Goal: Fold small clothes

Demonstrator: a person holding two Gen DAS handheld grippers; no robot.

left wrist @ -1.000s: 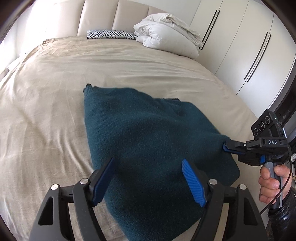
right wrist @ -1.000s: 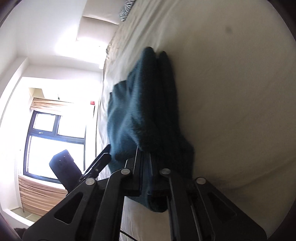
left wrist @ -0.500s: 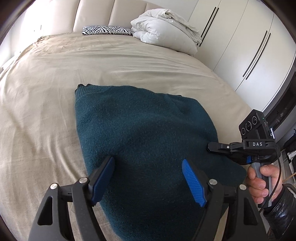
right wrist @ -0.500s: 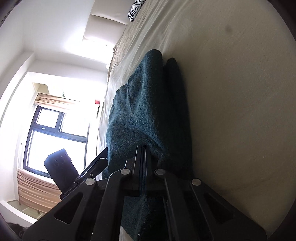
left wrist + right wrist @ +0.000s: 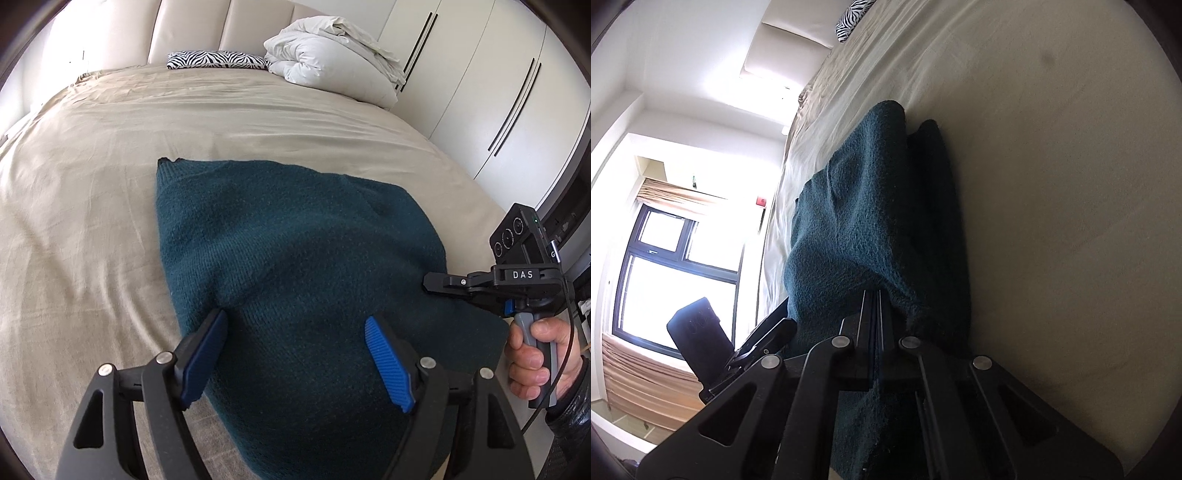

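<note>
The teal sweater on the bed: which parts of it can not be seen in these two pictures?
- Teal sweater, left wrist view: its near edge is cut off by the frame and the left gripper.
- Right wrist view: the pinched part is hidden between the right gripper fingers.
- Its sleeves and collar are folded out of sight.

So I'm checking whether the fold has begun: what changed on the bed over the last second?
The right hand-held gripper closed fully on the right edge of the teal sweater, and the cloth there now bunches up between its fingers. The left hand-held gripper sank closer to the sweater, open, gripping nothing. The sweater's far edge, the zebra pillow and the white duvet stayed put.
</note>
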